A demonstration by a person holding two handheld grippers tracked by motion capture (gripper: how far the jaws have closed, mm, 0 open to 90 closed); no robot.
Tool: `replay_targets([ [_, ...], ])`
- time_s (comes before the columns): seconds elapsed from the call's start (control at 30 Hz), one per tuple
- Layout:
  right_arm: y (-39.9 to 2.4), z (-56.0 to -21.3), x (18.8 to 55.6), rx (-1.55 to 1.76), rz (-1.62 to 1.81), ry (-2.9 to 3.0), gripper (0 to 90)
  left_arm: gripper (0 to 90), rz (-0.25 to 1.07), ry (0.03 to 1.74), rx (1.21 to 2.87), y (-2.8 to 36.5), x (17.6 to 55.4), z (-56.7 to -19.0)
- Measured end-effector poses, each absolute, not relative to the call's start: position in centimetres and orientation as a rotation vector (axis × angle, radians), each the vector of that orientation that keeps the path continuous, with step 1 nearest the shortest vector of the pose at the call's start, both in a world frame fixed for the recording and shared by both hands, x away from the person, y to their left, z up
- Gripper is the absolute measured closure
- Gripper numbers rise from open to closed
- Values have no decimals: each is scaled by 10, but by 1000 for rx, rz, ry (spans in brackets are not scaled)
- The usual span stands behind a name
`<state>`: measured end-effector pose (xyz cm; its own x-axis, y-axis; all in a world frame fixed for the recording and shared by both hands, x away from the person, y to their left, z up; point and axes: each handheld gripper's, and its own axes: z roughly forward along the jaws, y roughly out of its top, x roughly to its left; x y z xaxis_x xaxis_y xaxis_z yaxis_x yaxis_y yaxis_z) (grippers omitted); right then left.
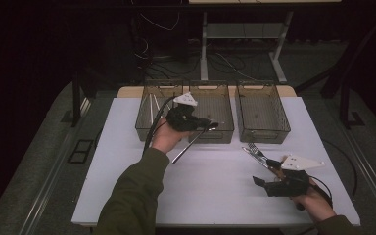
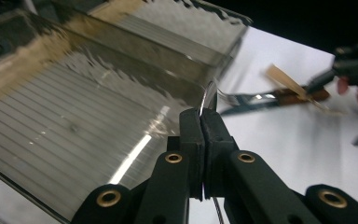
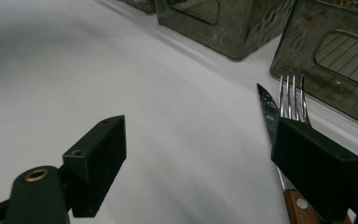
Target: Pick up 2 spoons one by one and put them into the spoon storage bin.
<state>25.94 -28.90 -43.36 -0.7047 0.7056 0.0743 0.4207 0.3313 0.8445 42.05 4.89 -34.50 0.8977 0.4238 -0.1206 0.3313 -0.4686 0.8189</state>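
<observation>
My left gripper point(image 1: 209, 125) is shut on a slim metal utensil point(image 1: 186, 148) and holds it above the front wall of the middle basket point(image 1: 214, 98). Its handle slants down and left over the table. In the left gripper view the jaws point(image 2: 200, 116) pinch the thin metal edge point(image 2: 207, 95), which curves up beyond them. My right gripper point(image 1: 267, 172) stands open just above the table at the front right. A fork point(image 3: 291, 95) and a wooden-handled knife point(image 3: 266, 107) lie beside its right jaw, with nothing between the fingers point(image 3: 98, 158). The fork point(image 1: 255, 149) points at the right basket.
Three dark mesh baskets stand in a row at the back of the white table point(image 1: 215, 191): left basket point(image 1: 152, 117) with pale sticks inside, the middle one, and the right basket point(image 1: 263, 110). Cables and a table frame lie on the floor behind.
</observation>
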Motion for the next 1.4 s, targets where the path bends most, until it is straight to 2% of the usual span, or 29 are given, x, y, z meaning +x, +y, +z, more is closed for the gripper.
replay_targets([
  [0.53, -288, -434, 259, 1007, 1323, 2290, 181, 886, 254, 590, 2109, 17, 487, -320],
  [1.07, -290, -433, 259, 1018, 1329, 2284, 182, 886, 308, 729, 2085, 8, 524, -343],
  [1.4, -293, -432, 259, 1012, 1337, 2276, 181, 885, 321, 750, 2144, -1, 538, -353],
])
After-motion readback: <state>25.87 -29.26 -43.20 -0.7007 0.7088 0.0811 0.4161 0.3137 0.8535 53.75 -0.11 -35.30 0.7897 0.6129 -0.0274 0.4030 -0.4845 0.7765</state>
